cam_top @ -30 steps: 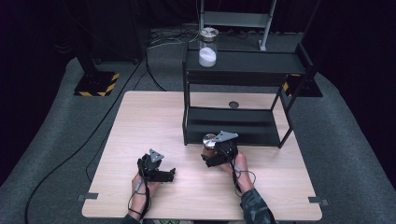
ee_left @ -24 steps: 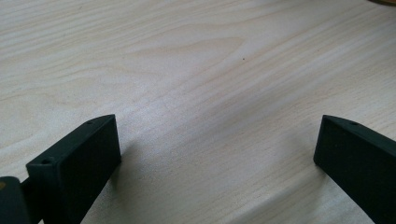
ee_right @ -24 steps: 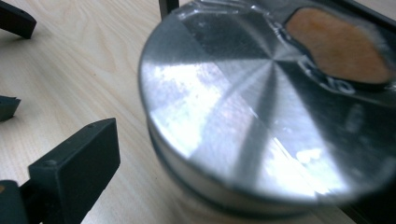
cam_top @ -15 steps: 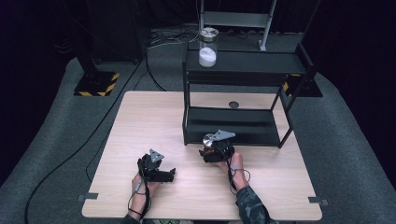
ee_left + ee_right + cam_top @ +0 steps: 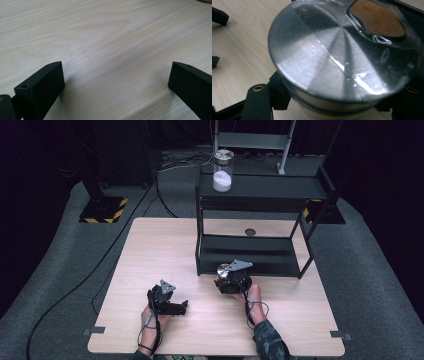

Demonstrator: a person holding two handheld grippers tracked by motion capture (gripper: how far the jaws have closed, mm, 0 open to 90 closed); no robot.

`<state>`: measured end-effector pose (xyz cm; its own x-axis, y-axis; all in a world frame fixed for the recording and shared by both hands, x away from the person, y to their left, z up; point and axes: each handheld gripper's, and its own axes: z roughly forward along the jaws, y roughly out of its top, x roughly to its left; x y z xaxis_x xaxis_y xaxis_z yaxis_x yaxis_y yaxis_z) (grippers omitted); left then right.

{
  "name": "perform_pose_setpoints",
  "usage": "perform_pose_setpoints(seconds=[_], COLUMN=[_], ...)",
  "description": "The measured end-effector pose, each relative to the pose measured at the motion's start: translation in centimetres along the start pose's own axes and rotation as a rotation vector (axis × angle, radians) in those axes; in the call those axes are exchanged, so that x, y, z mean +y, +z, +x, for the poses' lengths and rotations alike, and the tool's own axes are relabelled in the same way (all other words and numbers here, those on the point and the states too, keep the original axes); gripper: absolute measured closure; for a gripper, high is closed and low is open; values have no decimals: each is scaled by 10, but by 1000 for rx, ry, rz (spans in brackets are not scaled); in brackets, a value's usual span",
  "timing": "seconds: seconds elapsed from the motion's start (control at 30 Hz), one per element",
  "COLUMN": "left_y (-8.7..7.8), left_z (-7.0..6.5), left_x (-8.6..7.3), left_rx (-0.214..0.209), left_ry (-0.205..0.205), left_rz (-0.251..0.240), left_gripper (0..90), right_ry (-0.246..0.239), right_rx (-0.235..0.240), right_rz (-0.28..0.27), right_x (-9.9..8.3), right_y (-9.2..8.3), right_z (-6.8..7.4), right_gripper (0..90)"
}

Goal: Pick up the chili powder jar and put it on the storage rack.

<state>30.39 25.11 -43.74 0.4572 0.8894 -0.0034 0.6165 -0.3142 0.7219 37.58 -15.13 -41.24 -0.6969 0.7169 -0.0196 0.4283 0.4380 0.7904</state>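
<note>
Brushed metal: the round silver lid of a clear glass jar (image 5: 342,57) fills the right gripper view, gleaming with a radial sheen; through the glass near the top edge an orange-brown patch shows.
Jar's place: it sits on the pale wooden table (image 5: 150,250) just in front of the lower shelf of the black metal two-tier rack (image 5: 260,255), inside the right gripper's reach.
Right gripper (image 5: 231,279): its jaws have just been closing and now press on the jar from either side, below the lid; the black jaws flank the jar's body at the bottom of the right gripper view.
Right hand (image 5: 252,299): behind the gripper, sleeve coming in from the near edge of the table.
Left gripper (image 5: 170,304): low over bare wood near the front of the table, well apart from the jar; its two black jaws stand wide, with only wood grain between them.
Left hand (image 5: 150,316): wrapped round the gripper's body, cable trailing back.
Top shelf: a second clear glass jar with white powder and a metal lid (image 5: 223,170) stands upright at the left end of the rack.
</note>
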Motion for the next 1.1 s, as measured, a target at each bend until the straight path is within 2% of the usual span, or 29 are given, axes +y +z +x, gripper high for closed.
perform_pose_setpoints(seconds=[0.2, 0.33, 0.7, 1.1], left_y=[0, 0, 0, 0], left_z=[0, 0, 0, 0], left_x=[0, 0, 0, 0], left_rx=[0, -1, -1, -2], left_ry=[0, 1, 2, 1], left_rz=[0, -1, -1, -1], left_gripper=[0, 0, 0, 0], right_ry=[21, 37, 57, 65], right_rx=[5, 2, -50, -92], right_rz=[7, 15, 43, 95], right_x=[3, 8, 15, 17], right_y=[-7, -21, -61, -81], right_z=[-3, -8, -24, -35], right_gripper=[312, 312, 312, 312])
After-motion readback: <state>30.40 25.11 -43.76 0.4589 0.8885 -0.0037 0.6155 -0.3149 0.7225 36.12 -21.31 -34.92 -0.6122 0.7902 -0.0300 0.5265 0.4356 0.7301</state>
